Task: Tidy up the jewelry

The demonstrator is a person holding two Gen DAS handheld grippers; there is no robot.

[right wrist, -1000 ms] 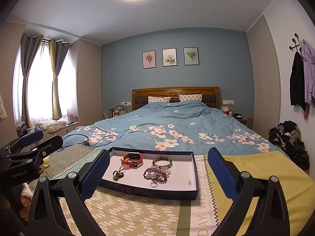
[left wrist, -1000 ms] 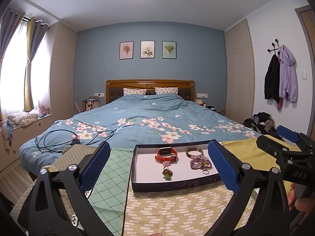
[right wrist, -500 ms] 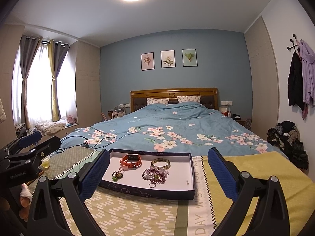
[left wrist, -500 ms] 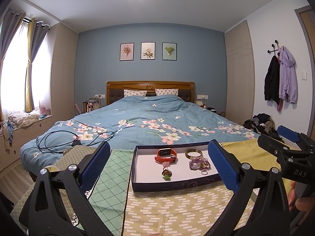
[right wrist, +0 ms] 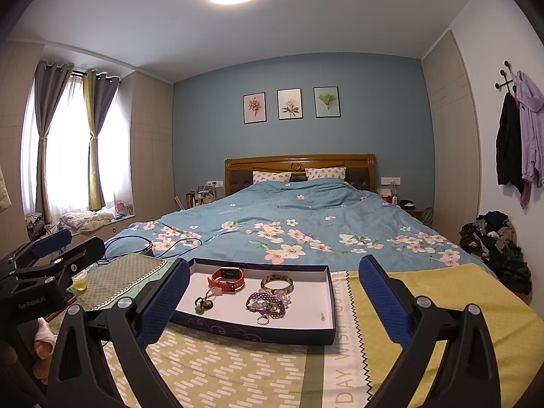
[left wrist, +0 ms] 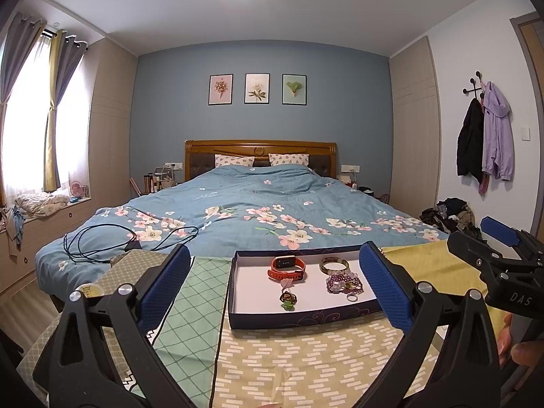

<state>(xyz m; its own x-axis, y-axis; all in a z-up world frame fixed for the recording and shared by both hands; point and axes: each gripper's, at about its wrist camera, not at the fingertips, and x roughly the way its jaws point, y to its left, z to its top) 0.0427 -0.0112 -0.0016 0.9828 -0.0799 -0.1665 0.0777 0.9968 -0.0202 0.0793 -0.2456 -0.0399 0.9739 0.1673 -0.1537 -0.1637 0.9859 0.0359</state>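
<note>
A shallow dark-blue box (left wrist: 299,319) (right wrist: 251,331) with a white floor lies on the patterned cloth. Inside it lie an orange watch band (left wrist: 287,268) (right wrist: 227,278), a gold bangle (left wrist: 334,264) (right wrist: 276,283), purple bead bracelets (left wrist: 343,284) (right wrist: 267,302), a small ring (left wrist: 352,299) (right wrist: 262,320) and a green charm (left wrist: 287,301) (right wrist: 203,304). My left gripper (left wrist: 273,282) is open, hanging before the box with nothing between its fingers. My right gripper (right wrist: 273,292) is open too, framing the box from the near side. Each gripper shows at the edge of the other's view.
Behind the box spreads a bed with a blue flowered quilt (left wrist: 258,214) and a black cable (left wrist: 112,241). A small yellow cup (right wrist: 80,280) stands on the left mats. A clothes pile (right wrist: 493,238) lies at right. A hand (left wrist: 516,340) holds the right gripper.
Both views have shifted very slightly; the box sits a little lower in the frames. Nothing in the box has moved, and both grippers stay open.
</note>
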